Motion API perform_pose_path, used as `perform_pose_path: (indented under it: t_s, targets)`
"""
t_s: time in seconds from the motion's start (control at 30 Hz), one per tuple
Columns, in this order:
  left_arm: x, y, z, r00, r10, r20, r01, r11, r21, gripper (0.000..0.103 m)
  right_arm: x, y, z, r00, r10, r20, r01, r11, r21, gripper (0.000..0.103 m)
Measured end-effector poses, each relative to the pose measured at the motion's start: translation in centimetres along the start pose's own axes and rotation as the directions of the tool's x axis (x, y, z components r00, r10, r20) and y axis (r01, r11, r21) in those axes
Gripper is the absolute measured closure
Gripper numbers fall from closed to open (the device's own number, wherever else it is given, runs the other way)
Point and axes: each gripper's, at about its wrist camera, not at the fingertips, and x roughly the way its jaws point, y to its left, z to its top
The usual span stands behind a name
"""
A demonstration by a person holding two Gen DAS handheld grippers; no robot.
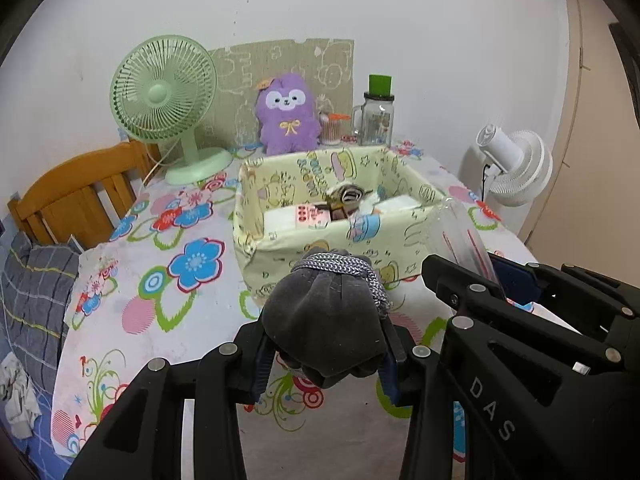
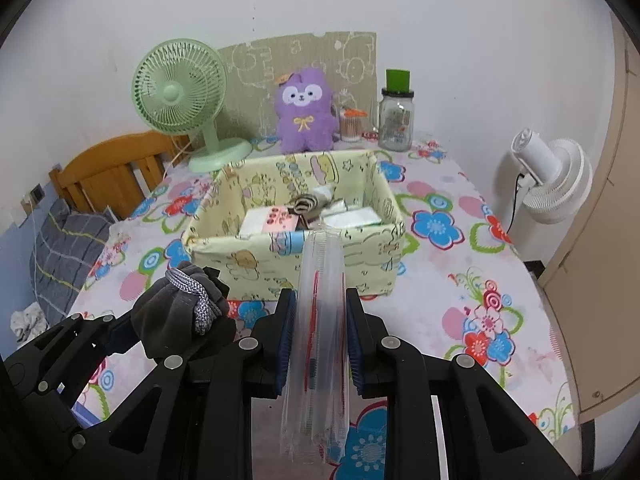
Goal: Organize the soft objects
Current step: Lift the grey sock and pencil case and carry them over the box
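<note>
My left gripper (image 1: 326, 354) is shut on a dark grey drawstring pouch (image 1: 324, 320) tied with a grey cord, held above the table in front of the yellow fabric storage box (image 1: 320, 248). The pouch also shows in the right wrist view (image 2: 180, 316). My right gripper (image 2: 320, 340) is shut on a clear plastic packet (image 2: 320, 320) with red markings, held upright just short of the box (image 2: 296, 256). The box holds white packs and a striped rolled item (image 2: 306, 204). A purple plush toy (image 2: 306, 110) sits behind the box.
A green desk fan (image 1: 168, 100) stands back left, a glass jar with a green lid (image 2: 396, 120) and a cotton-swab cup back right. A flowered cloth (image 2: 460, 300) covers the table. A wooden chair (image 1: 76, 196) is at left, a white fan (image 2: 548, 176) at right.
</note>
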Motion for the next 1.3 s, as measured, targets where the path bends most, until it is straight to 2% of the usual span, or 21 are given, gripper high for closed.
perform_pose_path:
  t_s: [0.67,1.3]
  targets:
    - [-2.5,0.2,2.8,0.999,0.002,0.053,-0.002,1.000,-0.009,0.059,-2.5,0.3,2.8,0.998,0.018,0.062,-0.018,1.000,-0.011,0.076]
    - [-1.3,0.3,5.8,0.997,0.000,0.072,0.000,1.000,-0.008,0.059,-1.3,-0.2,5.9,0.997,0.017,0.082,-0.017,1.000,-0.007,0.076]
